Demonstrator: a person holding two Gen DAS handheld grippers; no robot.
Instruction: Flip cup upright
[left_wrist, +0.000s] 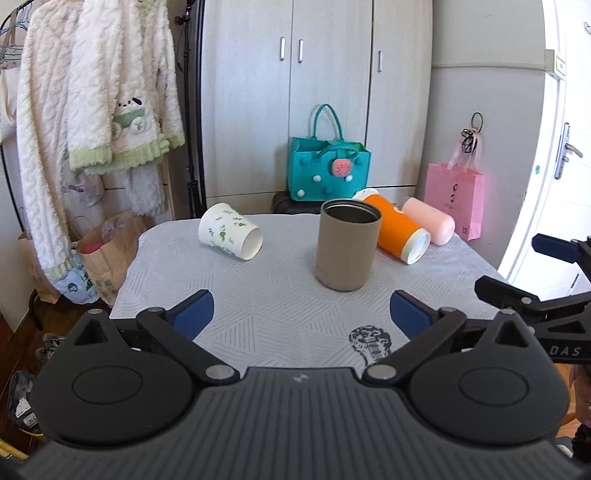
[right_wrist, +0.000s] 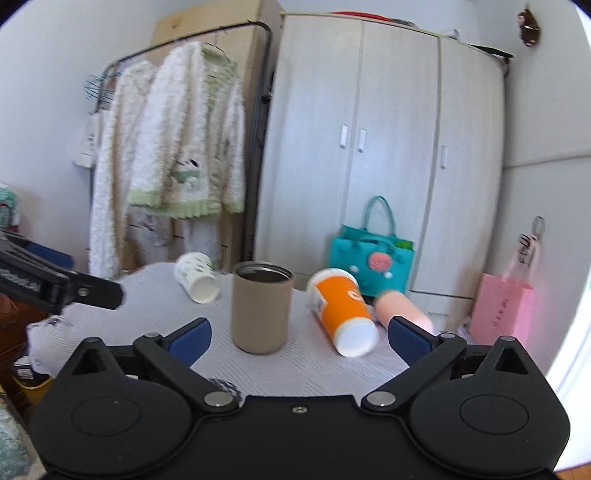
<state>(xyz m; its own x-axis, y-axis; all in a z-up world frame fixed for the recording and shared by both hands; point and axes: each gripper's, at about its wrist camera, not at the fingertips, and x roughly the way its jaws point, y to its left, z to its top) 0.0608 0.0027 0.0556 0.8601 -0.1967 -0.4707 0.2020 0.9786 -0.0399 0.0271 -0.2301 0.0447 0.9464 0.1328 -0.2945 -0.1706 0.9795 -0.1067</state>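
A tan cup (left_wrist: 347, 245) stands upright mid-table, mouth up; it also shows in the right wrist view (right_wrist: 261, 307). A white cup with green prints (left_wrist: 229, 231) lies on its side at the back left (right_wrist: 196, 277). An orange cup (left_wrist: 397, 229) lies on its side right of the tan cup (right_wrist: 341, 310), with a pink cup (left_wrist: 430, 220) lying behind it (right_wrist: 402, 306). My left gripper (left_wrist: 302, 314) is open and empty, short of the tan cup. My right gripper (right_wrist: 300, 336) is open and empty, in front of the tan and orange cups.
The table has a grey patterned cloth (left_wrist: 280, 295). A teal bag (left_wrist: 328, 170) and a pink paper bag (left_wrist: 456, 199) stand behind the table by the wardrobe (left_wrist: 314, 74). Fleece clothes (left_wrist: 92, 110) hang on a rack at left. Paper bags (left_wrist: 107, 251) sit on the floor.
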